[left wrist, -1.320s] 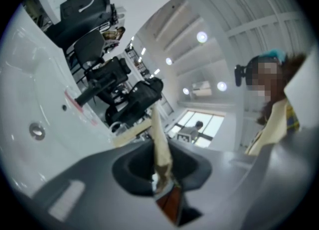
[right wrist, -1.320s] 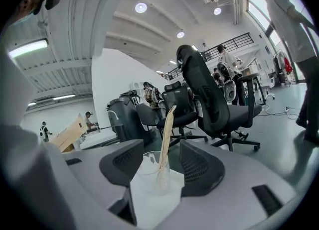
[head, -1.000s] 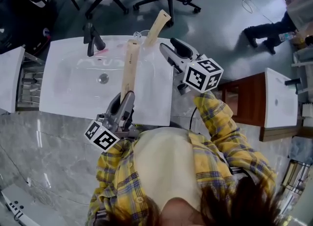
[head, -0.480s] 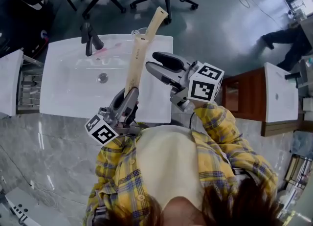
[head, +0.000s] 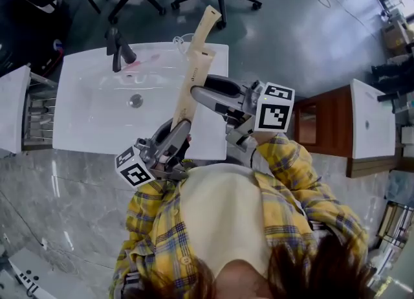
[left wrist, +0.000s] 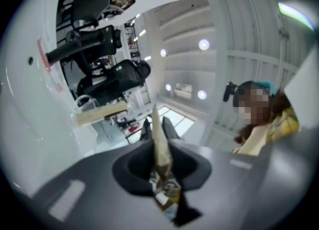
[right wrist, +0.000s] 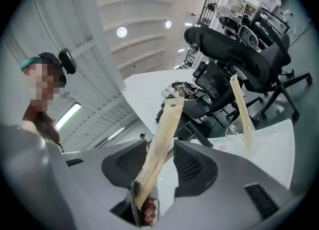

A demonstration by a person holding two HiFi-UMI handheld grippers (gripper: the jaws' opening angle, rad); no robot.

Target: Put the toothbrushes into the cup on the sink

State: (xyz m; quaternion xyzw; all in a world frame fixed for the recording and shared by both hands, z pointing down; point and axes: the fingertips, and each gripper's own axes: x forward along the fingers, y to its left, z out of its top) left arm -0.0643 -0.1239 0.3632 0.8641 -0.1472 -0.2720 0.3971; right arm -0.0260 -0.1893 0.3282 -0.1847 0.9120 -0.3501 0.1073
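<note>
A paper-wrapped toothbrush (head: pixel 196 68) slants up over the white sink (head: pixel 90 120), its lower end pinched between the closed jaws of the left gripper (head: pixel 176 131). The right gripper (head: pixel 200 88) reaches in from the side, its jaws spread either side of the wrapper's middle without clamping it. A second wrapped toothbrush (head: pixel 206 24) stands in the clear cup (head: pixel 183 41) at the sink's back corner, well apart from the faucet (head: pixel 119 48).

Below me the white sink (head: pixel 84 123) carries a black faucet (head: pixel 118 48) on its far rim, a round drain (head: pixel 136 101) in the basin, and a clear cup (head: pixel 181 41) near the far right corner.
</note>
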